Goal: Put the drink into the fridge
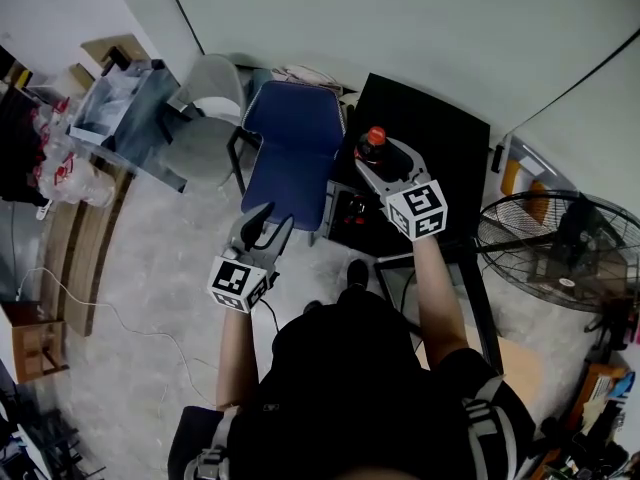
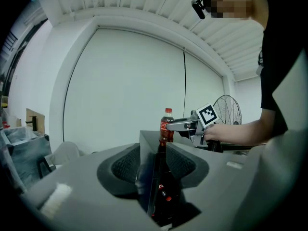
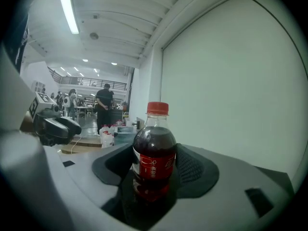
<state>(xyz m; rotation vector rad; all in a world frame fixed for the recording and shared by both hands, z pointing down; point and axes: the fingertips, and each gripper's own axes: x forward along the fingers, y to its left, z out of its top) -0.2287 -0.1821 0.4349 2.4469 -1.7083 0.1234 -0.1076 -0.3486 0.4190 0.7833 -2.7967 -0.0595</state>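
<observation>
A cola bottle [image 1: 374, 140] [image 2: 166, 126] [image 3: 154, 158] with a red cap stands upright on top of the black mini fridge [image 1: 445, 133]. My right gripper [image 1: 378, 154] [image 3: 154, 173] is around its label, with both pads against its sides. The fridge door [image 1: 326, 214] [image 2: 147, 177] stands open, and more red-capped bottles [image 1: 352, 208] [image 2: 166, 196] show inside. My left gripper [image 1: 276, 223] [image 2: 155, 166] is lower and to the left, by the door's free edge. That edge runs through the gap between its open jaws, and its pads do not press on it.
A blue chair [image 1: 295, 148] stands just behind the open door, with a white chair [image 1: 205, 118] left of it. A floor fan [image 1: 555, 248] is at the right. A cluttered table [image 1: 110, 108] is at the far left, and a cable [image 1: 110, 313] trails over the floor.
</observation>
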